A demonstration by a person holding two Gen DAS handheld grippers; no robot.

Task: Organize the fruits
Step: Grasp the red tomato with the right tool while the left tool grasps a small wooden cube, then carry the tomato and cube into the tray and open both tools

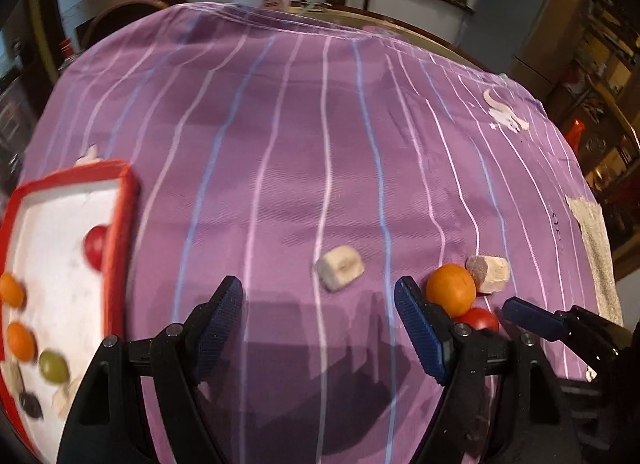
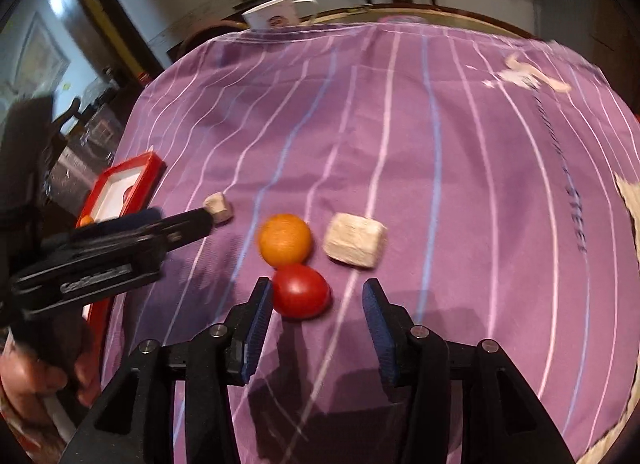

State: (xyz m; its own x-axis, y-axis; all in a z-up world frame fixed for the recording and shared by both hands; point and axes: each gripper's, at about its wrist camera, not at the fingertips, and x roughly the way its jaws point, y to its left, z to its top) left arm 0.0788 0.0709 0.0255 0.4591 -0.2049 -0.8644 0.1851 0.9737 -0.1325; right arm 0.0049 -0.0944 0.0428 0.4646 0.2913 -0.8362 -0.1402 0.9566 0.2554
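Between right gripper [image 2: 316, 296] fingers: red tomato [image 2: 301, 290], unclamped, touching orange [image 2: 285, 239].
Left gripper [image 1: 320, 300]: jaws apart, empty.

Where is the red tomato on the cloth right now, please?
In the right wrist view the tomato lies on the cloth between the open right gripper fingers, against the left one, touching the orange behind it.

Dim warm indoor light, soft shadows below jaws, fisheye-bent edges, motion blur
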